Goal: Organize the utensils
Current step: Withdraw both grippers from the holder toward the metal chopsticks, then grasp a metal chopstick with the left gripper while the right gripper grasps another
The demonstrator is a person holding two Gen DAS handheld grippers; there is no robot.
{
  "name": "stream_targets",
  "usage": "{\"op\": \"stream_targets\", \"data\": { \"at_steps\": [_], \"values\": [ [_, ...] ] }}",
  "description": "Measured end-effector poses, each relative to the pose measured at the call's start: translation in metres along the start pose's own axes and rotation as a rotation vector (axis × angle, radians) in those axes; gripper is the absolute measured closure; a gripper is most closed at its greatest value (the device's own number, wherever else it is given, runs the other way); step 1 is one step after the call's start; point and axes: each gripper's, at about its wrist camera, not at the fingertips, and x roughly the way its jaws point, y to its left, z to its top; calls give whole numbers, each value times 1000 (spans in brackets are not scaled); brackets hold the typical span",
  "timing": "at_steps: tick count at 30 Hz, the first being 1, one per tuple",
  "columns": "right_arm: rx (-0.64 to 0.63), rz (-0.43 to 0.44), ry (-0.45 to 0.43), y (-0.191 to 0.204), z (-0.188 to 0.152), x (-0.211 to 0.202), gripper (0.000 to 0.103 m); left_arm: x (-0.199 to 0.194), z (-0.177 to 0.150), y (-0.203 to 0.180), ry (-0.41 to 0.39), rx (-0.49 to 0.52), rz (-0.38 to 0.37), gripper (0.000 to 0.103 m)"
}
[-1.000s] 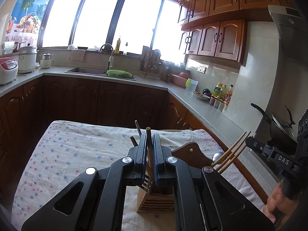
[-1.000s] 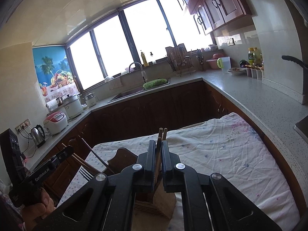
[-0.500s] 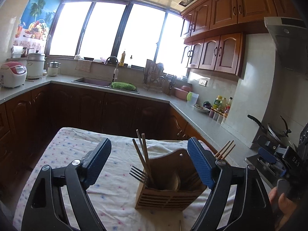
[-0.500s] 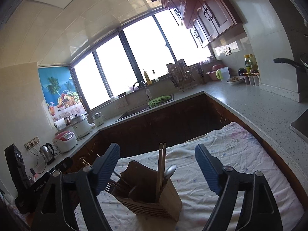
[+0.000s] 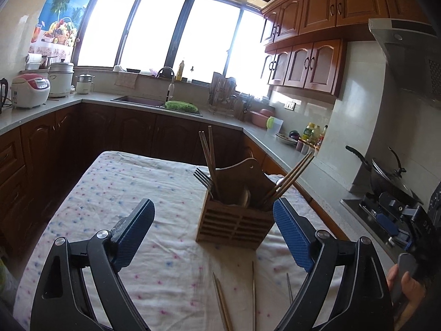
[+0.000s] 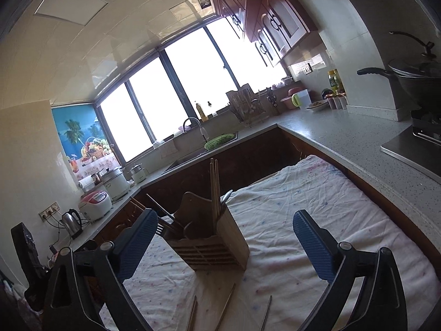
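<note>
A slatted wooden utensil holder stands on the cloth-covered table. Upright in it are a chopstick pair, a fork and a second, leaning chopstick pair. Loose chopsticks and a thin metal utensil lie on the cloth in front. My left gripper hovers short of the holder, jaws wide and still opening, nothing between the pads. My right gripper is likewise opening and empty.
The table wears a white dotted cloth. A grey counter wraps around with a sink, a green basket, rice cookers, a kettle and a wok on the stove. A hand holds the other gripper at right.
Both grippers were shut on chopsticks above the holder a second ago. They opened, left the chopsticks standing in it, and drew back toward the table's near side.
</note>
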Motion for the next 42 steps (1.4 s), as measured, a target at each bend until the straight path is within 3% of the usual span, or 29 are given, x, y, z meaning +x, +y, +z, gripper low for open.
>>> {"op": "stream_targets", "data": {
  "at_steps": [15,21,23,25,30,39,42],
  "values": [
    [-28,-72,97,-11,-47,-23,2,-15,-48,2,90,-6,3,11],
    [-88,-116,224,-13,-75,6,3,-8,-63,8,142,-22,20,11],
    [-124,-132,282,-11,-89,21,10,-5,-67,10,162,-22,32,11],
    [-162,-154,347,-10,-103,39,38,-1,-70,12,175,-23,35,11],
    [-168,-181,497,-22,-128,79,75,15,-74,6,237,24,27,11],
    [-235,-201,588,-27,-135,107,90,73,-87,-32,396,130,-51,26],
    [-241,-187,601,-33,-132,104,95,91,-100,-49,456,176,-77,38]
  ]
}}
